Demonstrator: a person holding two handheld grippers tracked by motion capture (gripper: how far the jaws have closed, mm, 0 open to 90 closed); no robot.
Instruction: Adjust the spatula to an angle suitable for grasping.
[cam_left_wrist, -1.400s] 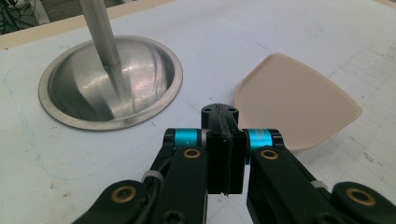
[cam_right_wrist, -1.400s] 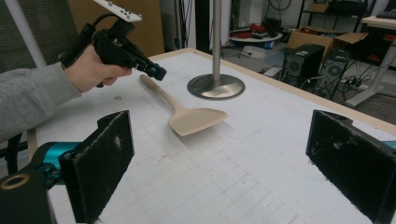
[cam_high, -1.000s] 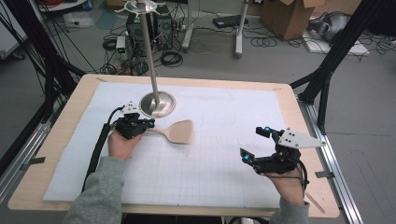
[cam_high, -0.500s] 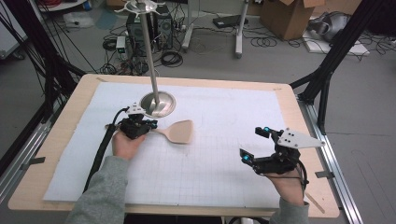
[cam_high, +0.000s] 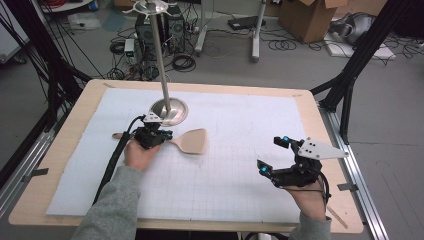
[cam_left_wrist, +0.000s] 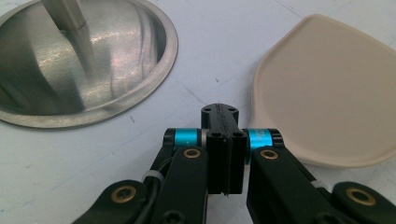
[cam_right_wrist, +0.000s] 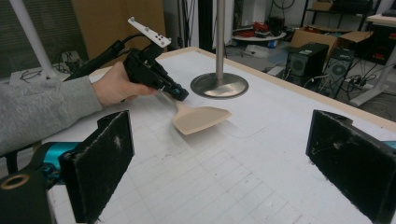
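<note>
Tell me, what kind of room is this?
Most likely a lab or workshop for recording handling trials. Computer towers and loose cables sit on the floor, cardboard boxes stand behind, and the table carries a gridded white mat.

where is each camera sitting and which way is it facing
High view: above the person's side, looking forward and down on the table; both forearms and the left tongs enter from below.
Left gripper view: rides the left tongs, looking along shut jaws at the spatula.
Right gripper view: rides the right tongs, facing across the table.
All share the spatula and stand base.
</note>
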